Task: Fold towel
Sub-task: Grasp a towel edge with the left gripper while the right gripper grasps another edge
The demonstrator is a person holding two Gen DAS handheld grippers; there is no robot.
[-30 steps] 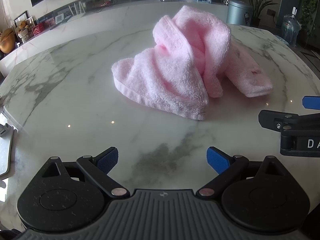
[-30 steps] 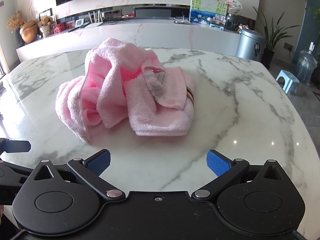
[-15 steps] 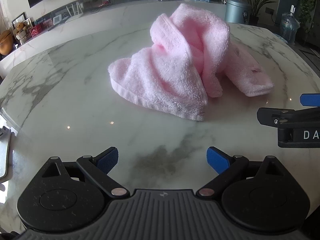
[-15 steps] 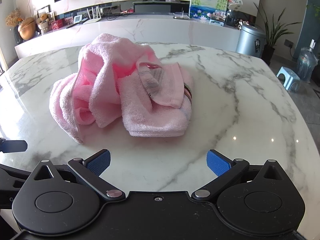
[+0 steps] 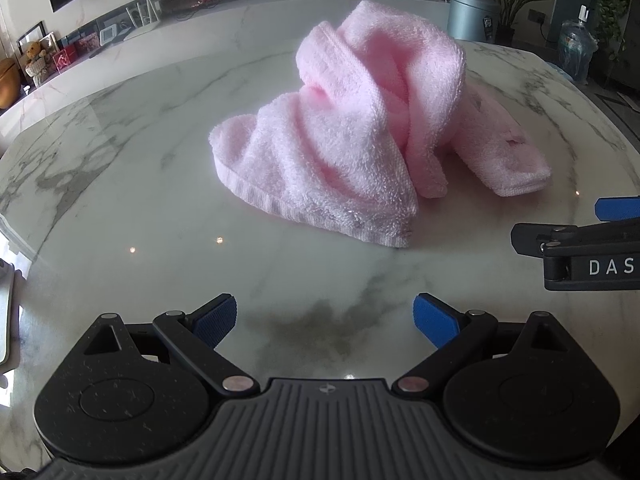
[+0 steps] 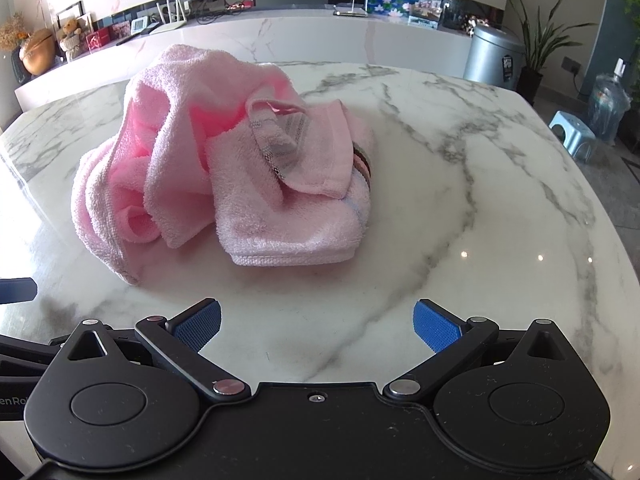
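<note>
A pink towel [image 5: 360, 128] lies crumpled in a heap on the white marble table [image 5: 120, 208]. In the right wrist view the towel [image 6: 224, 168] shows a striped hem and a folded corner on top. My left gripper [image 5: 324, 320] is open and empty, a short way in front of the towel's near hem. My right gripper [image 6: 316, 322] is open and empty, just short of the towel's thick near fold. The right gripper's side also shows at the right edge of the left wrist view [image 5: 576, 240].
Behind the table runs a long white counter [image 6: 280, 36] with pictures and small items. A grey bin [image 6: 494, 58], a plant, a water bottle [image 6: 608, 104] and a blue stool [image 6: 572, 132] stand on the floor to the right.
Both grippers have moved closer to the towel; it now fills more of each view. The towel has not moved. Both jaws stay open.
</note>
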